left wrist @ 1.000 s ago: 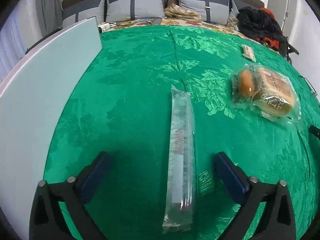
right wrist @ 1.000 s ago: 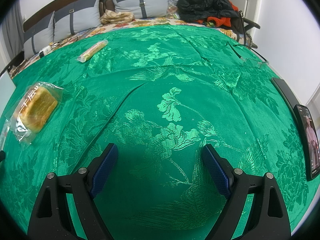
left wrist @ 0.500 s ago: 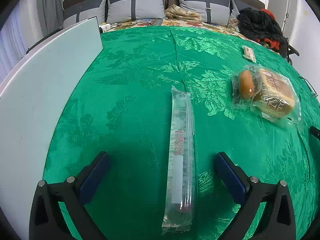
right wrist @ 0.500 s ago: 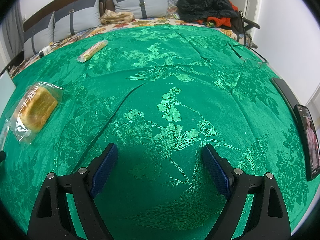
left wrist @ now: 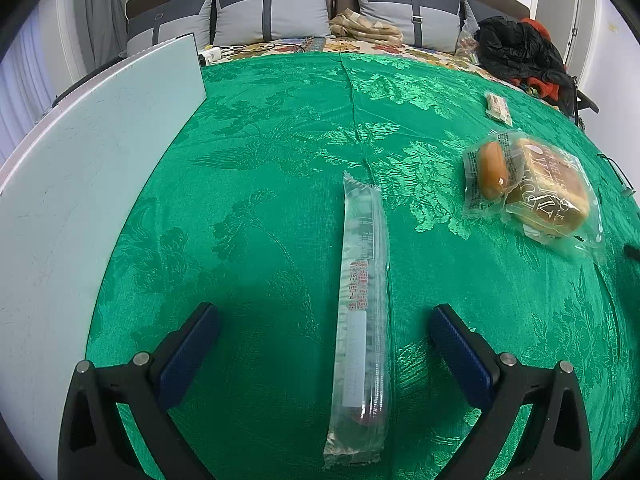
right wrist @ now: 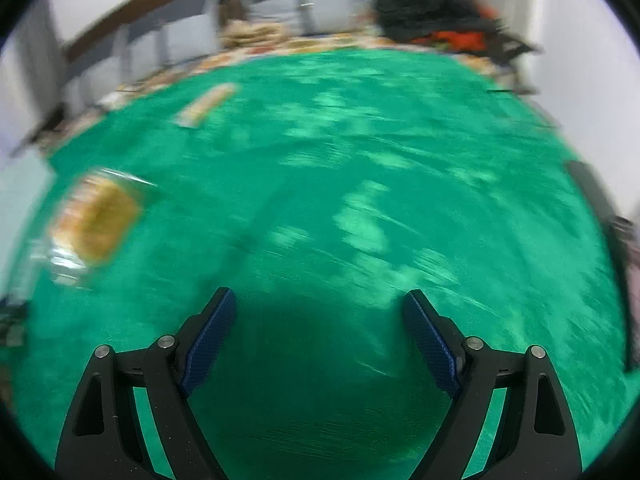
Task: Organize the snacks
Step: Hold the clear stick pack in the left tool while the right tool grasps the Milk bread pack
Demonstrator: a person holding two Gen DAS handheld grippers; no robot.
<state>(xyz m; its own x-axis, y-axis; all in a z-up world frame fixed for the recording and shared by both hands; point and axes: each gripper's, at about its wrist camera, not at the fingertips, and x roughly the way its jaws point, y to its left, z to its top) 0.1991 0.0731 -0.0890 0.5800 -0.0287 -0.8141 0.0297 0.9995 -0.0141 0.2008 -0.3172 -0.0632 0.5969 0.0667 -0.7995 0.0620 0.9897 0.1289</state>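
Observation:
A long clear snack sleeve (left wrist: 362, 312) lies lengthwise on the green cloth (left wrist: 260, 208), running between the fingers of my left gripper (left wrist: 322, 316), which is open and not touching it. To the right lie a bagged round bun (left wrist: 491, 168) and a bagged square bread loaf (left wrist: 548, 192), side by side. A small wrapped bar (left wrist: 497, 107) lies farther back. My right gripper (right wrist: 320, 300) is open over bare cloth. In its blurred view the bread loaf (right wrist: 98, 220) sits at the left and the wrapped bar (right wrist: 206, 104) farther back.
A pale blue-grey board (left wrist: 80, 184) covers the table's left side. Grey cushions (left wrist: 272, 12) and a heap of black and red clothing (left wrist: 520, 52) line the far edge. A dark phone-like slab (right wrist: 592, 196) lies at the right edge of the cloth.
The right wrist view has gone blurred: my right gripper is moving, and the bread loaf sits further right in that view. My left gripper has pulled back slightly from the sleeve.

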